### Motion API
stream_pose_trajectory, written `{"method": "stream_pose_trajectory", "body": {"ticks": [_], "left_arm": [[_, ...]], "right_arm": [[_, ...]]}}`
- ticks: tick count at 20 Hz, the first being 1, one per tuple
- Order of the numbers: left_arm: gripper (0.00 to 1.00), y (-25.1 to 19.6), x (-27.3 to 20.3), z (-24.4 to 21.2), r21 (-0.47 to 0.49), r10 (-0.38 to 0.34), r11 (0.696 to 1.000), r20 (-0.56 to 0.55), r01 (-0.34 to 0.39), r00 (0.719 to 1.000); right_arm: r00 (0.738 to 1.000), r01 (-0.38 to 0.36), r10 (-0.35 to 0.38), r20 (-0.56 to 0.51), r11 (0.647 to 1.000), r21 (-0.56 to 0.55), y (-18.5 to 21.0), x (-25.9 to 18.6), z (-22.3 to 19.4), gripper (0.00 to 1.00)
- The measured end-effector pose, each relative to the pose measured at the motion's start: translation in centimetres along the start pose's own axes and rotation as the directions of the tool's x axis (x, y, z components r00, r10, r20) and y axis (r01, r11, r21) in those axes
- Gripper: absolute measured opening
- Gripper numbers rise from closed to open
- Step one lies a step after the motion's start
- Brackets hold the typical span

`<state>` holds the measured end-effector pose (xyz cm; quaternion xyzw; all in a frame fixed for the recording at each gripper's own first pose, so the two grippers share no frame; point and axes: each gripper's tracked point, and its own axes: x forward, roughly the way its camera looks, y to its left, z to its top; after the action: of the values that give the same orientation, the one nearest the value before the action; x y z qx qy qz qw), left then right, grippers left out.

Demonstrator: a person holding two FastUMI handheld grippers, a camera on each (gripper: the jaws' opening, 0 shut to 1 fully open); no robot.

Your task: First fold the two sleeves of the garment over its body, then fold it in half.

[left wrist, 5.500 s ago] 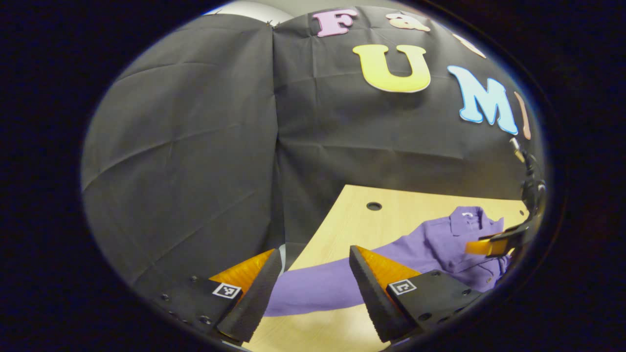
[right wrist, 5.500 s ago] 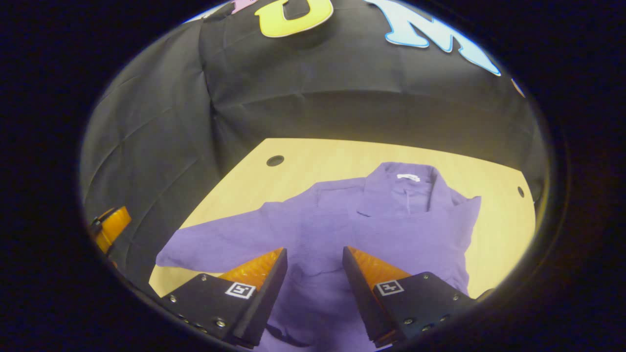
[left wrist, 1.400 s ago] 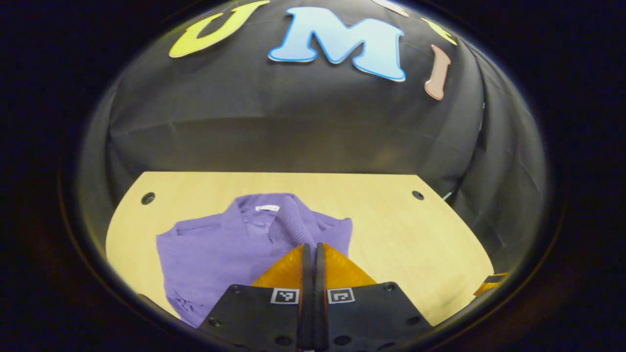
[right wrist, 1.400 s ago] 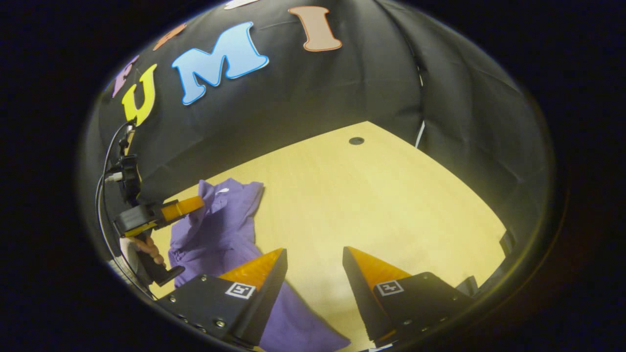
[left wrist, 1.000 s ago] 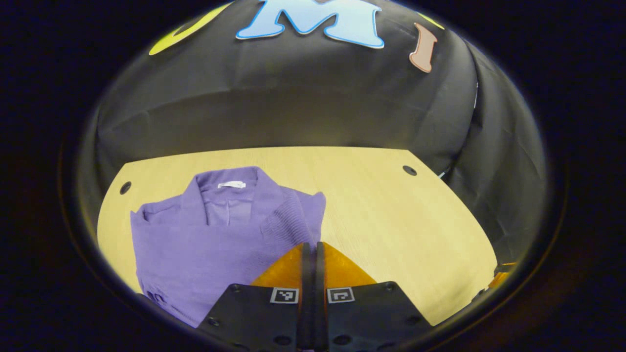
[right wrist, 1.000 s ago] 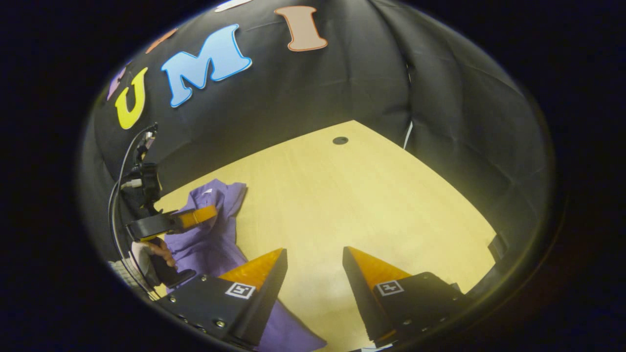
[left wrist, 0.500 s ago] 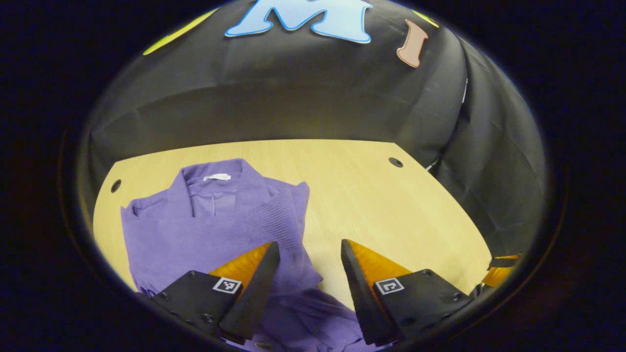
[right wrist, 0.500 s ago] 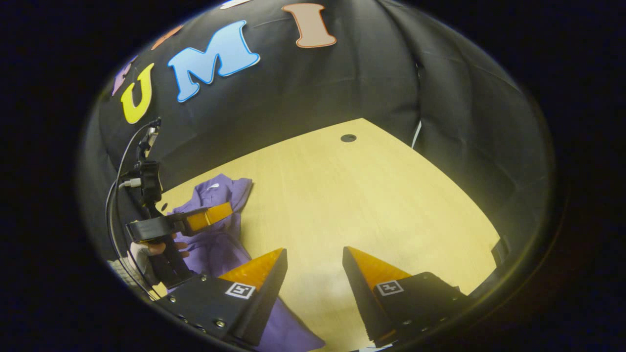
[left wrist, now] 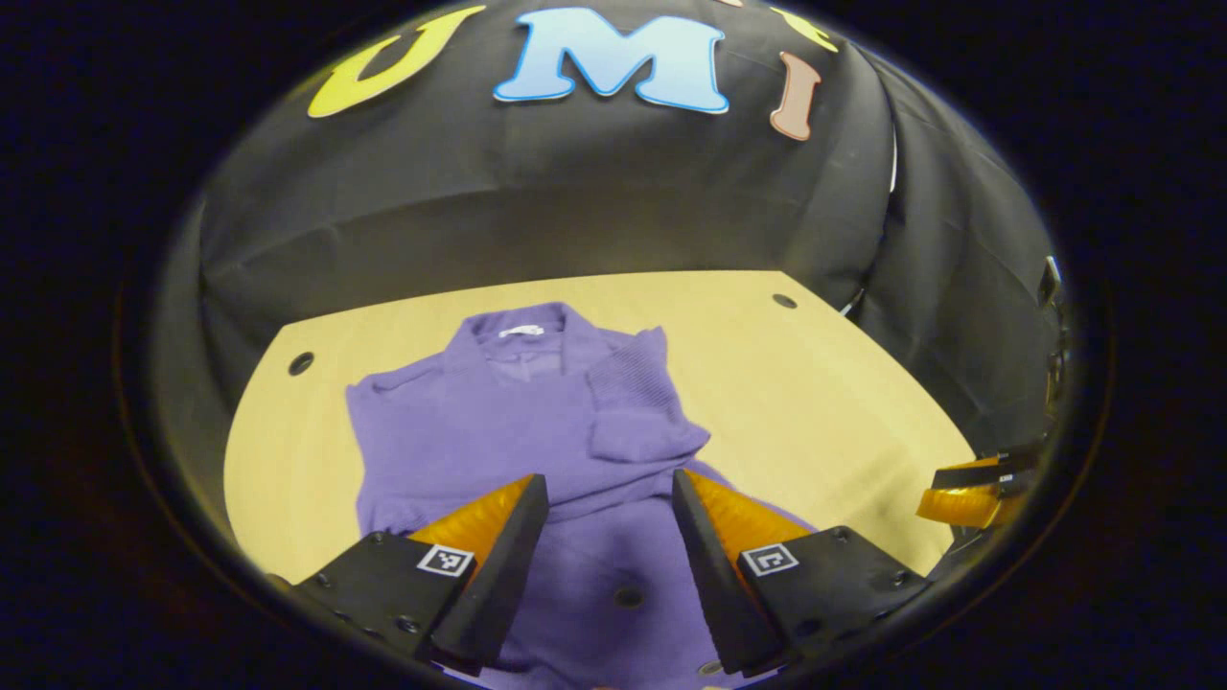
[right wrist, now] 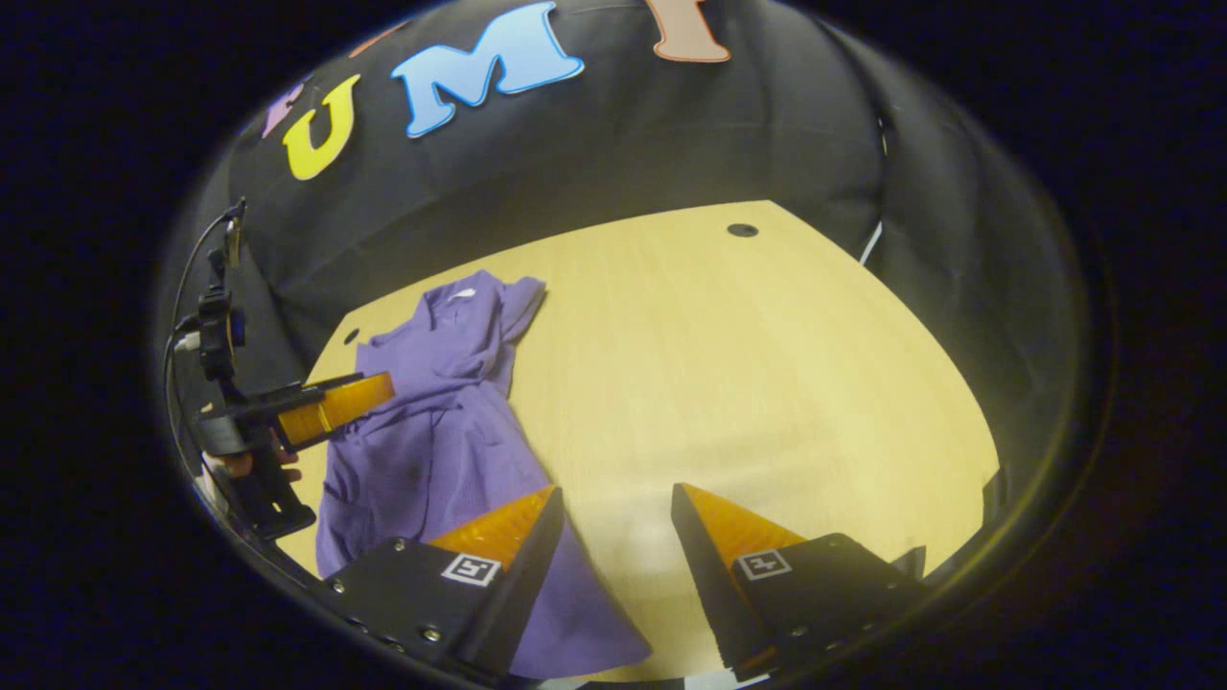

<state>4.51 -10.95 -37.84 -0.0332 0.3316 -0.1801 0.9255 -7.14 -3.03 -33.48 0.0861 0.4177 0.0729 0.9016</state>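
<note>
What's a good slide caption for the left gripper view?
Open left gripper above purple knit collared shirt, sleeves folded in, on light wooden table.

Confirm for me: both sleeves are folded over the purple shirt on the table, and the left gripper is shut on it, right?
Not quite. In the left gripper view the left gripper is open above the shirt, holding nothing. The rest stands: both sleeves lie folded over it on the table.

left gripper view: above garment (left wrist: 537, 431), facing wall | right gripper view: from its side | shared: table (right wrist: 729, 364)

A light wooden table (left wrist: 824, 412) with round holes (left wrist: 300, 363) meets black cloth.
</note>
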Motion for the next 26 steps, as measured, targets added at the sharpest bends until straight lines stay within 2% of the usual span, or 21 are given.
{"method": "stream_pose_trajectory", "body": {"ticks": [2, 3, 4, 6, 7, 8, 9, 15, 20, 24, 25, 26], "left_arm": [[0.87, 2.3, -2.3, -2.1, -0.020, 0.036, 0.999, -0.017, -0.037, 0.999], [0.91, 3.3, -3.4, -3.5, -0.027, 0.054, 0.998, -0.031, -0.055, 0.998], [0.82, 4.2, -4.6, -4.8, -0.035, 0.068, 0.997, -0.042, -0.069, 0.997], [0.82, 5.8, -7.2, -7.4, -0.054, 0.094, 0.994, -0.070, -0.098, 0.993], [0.87, 6.5, -8.5, -8.7, -0.060, 0.110, 0.991, -0.083, -0.115, 0.990], [0.87, 7.2, -9.8, -9.9, -0.065, 0.122, 0.990, -0.094, -0.129, 0.988], [0.93, 7.6, -11.0, -11.0, -0.068, 0.134, 0.988, -0.106, -0.141, 0.985], [0.97, 9.6, -16.4, -17.8, -0.080, 0.182, 0.976, -0.201, -0.201, 0.963], [0.98, 9.9, -17.8, -22.3, -0.080, 0.194, 0.971, -0.280, -0.225, 0.940], [0.99, 10.2, -17.2, -23.6, -0.059, 0.199, 0.972, -0.319, -0.229, 0.926], [0.98, 10.3, -16.9, -23.9, -0.054, 0.202, 0.971, -0.331, -0.232, 0.922], [0.99, 10.1, -16.8, -23.9, -0.061, 0.197, 0.971, -0.334, -0.230, 0.922]], "right_arm": [[0.999, -0.015, 0.014, -0.036, 0.999, -0.034, 0.9, 0.0, -1.3, 0.75], [0.998, -0.022, 0.019, -0.055, 0.998, -0.051, 1.3, 0.0, -2.1, 0.75], [0.997, -0.030, 0.025, -0.073, 0.997, -0.065, 1.6, 0.0, -2.8, 0.75], [0.994, -0.044, 0.035, -0.107, 0.996, -0.081, 2.4, 0.2, -3.8, 0.75], [0.991, -0.051, 0.040, -0.127, 0.995, -0.086, 2.7, 0.3, -4.6, 0.75], [0.988, -0.059, 0.045, -0.146, 0.994, -0.092, 3.0, 0.4, -5.2, 0.75], [0.985, -0.065, 0.048, -0.163, 0.993, -0.100, 3.3, 0.5, -5.9, 0.75], [0.966, -0.096, 0.051, -0.252, 0.981, -0.167, 4.4, 0.3, -9.4, 0.75], [0.944, -0.130, 0.063, -0.323, 0.973, -0.192, 5.6, 0.5, -11.5, 0.76], [0.937, -0.117, 0.039, -0.347, 0.971, -0.207, 5.3, 1.0, -12.3, 0.78], [0.935, -0.112, 0.030, -0.355, 0.971, -0.211, 5.2, 1.1, -12.4, 0.75], [0.931, -0.101, 0.014, -0.365, 0.970, -0.220, 5.0, 1.2, -12.7, 0.77]]}}
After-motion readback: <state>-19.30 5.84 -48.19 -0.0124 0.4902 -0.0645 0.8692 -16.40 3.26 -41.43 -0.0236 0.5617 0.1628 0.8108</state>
